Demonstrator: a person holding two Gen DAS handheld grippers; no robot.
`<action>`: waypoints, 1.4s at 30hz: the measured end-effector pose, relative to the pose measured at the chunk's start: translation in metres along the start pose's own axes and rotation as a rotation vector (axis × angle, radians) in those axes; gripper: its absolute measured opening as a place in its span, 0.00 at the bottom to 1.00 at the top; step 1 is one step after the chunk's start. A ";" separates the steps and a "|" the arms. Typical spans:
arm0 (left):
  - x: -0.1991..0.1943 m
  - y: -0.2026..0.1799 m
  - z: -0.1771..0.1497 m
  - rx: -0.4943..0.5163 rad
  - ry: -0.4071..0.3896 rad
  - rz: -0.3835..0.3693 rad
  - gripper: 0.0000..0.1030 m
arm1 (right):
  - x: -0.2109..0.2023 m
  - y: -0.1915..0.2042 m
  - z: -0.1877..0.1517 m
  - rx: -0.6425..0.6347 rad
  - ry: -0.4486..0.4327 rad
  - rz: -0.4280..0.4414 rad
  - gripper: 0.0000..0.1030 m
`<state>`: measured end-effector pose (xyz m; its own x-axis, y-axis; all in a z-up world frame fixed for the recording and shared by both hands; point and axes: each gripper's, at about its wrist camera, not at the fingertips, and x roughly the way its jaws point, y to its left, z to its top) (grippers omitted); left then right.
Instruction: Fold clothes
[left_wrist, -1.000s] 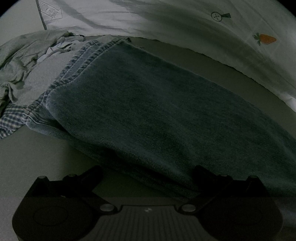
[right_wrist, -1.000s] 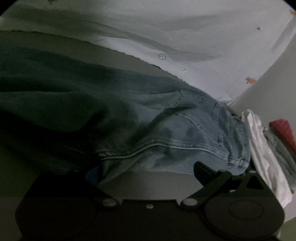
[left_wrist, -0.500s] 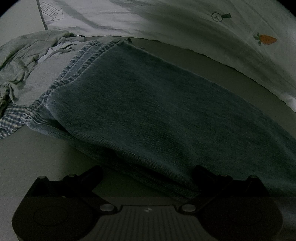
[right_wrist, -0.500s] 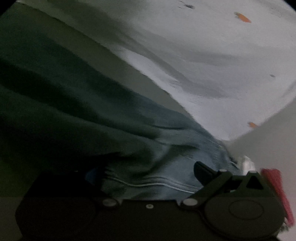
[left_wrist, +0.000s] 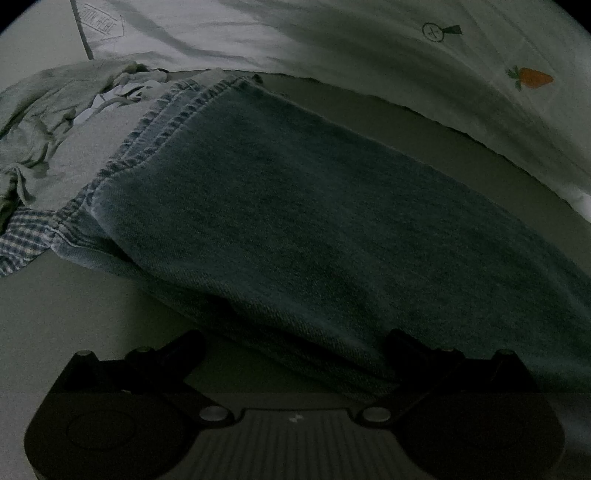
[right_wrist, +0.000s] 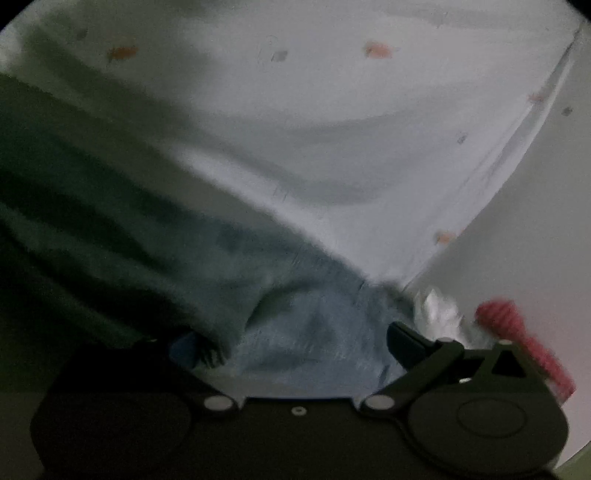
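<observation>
Two hand-held grippers are ours to steer, one per view. Our left hand-held gripper (left_wrist: 291, 343) has its fingers spread wide; the near edge of the jeans (left_wrist: 314, 221) lies between them, one finger on the bare surface and the other against the denim, so nothing is pinched. Our right hand-held gripper (right_wrist: 291, 336) is also spread: the right finger (right_wrist: 406, 339) stands clear beside the lighter denim of the jeans (right_wrist: 314, 332), while the left finger is buried under a dark fold, and we cannot tell whether cloth is caught there.

Only the left view gives us the leg end: the trouser legs lie stacked flat on the bed surface (left_wrist: 66, 314), their hems (left_wrist: 155, 125) pointing away to the left. Beyond the hems sit one crumpled grey garment (left_wrist: 48, 107) and one blue checked cloth (left_wrist: 22, 240), the latter touching the jeans' lower corner. One white sheet (left_wrist: 332, 40) runs along the far side, printed with a carrot (left_wrist: 532, 77).

Only the right view, blurred, shows the paler upper part of the jeans bunched close to the fingers, with one white cloth (right_wrist: 439, 310) and one red knitted item (right_wrist: 513, 325) just beside it to the right. The same white sheet (right_wrist: 332, 129) fills the background there, and we count at least four small orange marks on it.
</observation>
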<state>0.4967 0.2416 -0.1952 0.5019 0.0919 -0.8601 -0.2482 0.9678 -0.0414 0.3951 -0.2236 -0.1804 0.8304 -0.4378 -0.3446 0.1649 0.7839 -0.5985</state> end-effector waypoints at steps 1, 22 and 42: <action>0.000 0.000 0.000 -0.002 -0.002 0.002 1.00 | 0.007 0.002 -0.004 -0.001 0.049 0.029 1.00; 0.002 -0.001 0.004 -0.038 0.010 0.024 1.00 | 0.060 -0.101 -0.083 0.811 0.486 0.519 1.00; 0.002 -0.009 0.005 -0.089 0.021 0.071 1.00 | 0.149 -0.167 -0.146 2.016 0.329 0.372 0.15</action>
<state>0.5037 0.2344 -0.1939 0.4632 0.1535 -0.8729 -0.3557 0.9343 -0.0245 0.4141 -0.4844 -0.2370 0.8872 -0.0462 -0.4591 0.4600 0.0106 0.8878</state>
